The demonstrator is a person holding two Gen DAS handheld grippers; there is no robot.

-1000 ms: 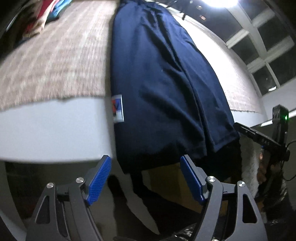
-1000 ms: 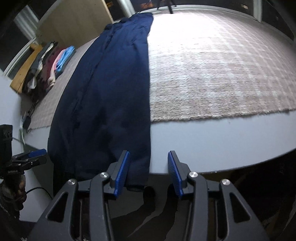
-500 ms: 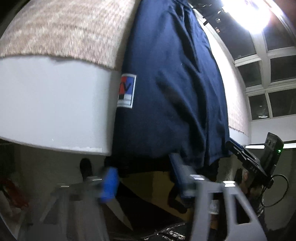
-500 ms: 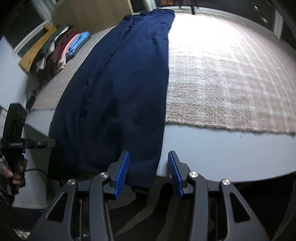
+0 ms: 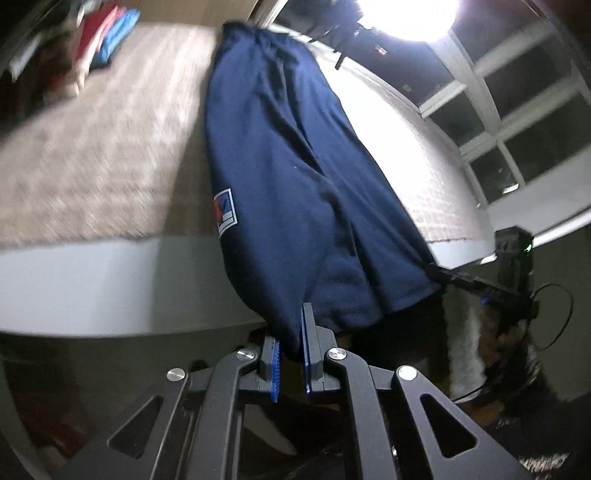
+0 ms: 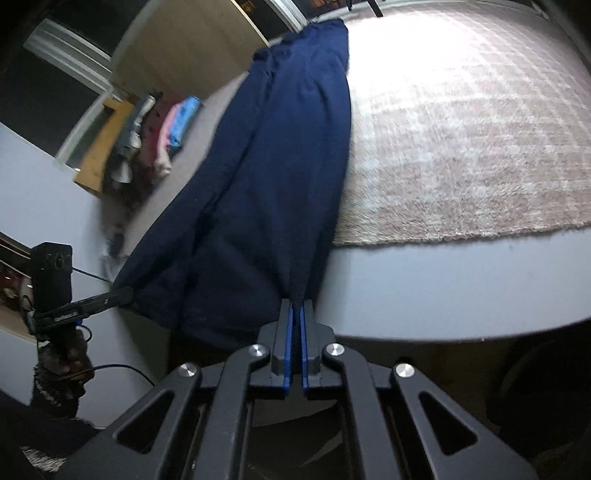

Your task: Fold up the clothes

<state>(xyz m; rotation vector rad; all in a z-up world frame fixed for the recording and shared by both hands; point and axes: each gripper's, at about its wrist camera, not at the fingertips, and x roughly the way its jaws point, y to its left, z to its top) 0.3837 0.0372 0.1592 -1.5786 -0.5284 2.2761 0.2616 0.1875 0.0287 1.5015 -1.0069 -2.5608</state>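
A long navy garment with a small red, white and blue patch lies lengthwise on the beige mat, its near end hanging over the table edge. My left gripper is closing its jaws on the near left corner of the hem, cloth pinched between the blue pads. In the right wrist view the same garment runs away from me. There my right gripper is closing on the near right corner, its pads together on the hem. Each gripper also shows at the far corner in the other's view.
The beige woven mat covers most of the pale grey table. Folded clothes are stacked at the far left side. A bright lamp and a window stand beyond the table. A hand holds the left gripper's handle.
Both grippers stood open at the hanging hem and have now closed on its two corners. The left one dipped below the table edge, then rose, lifting its corner.
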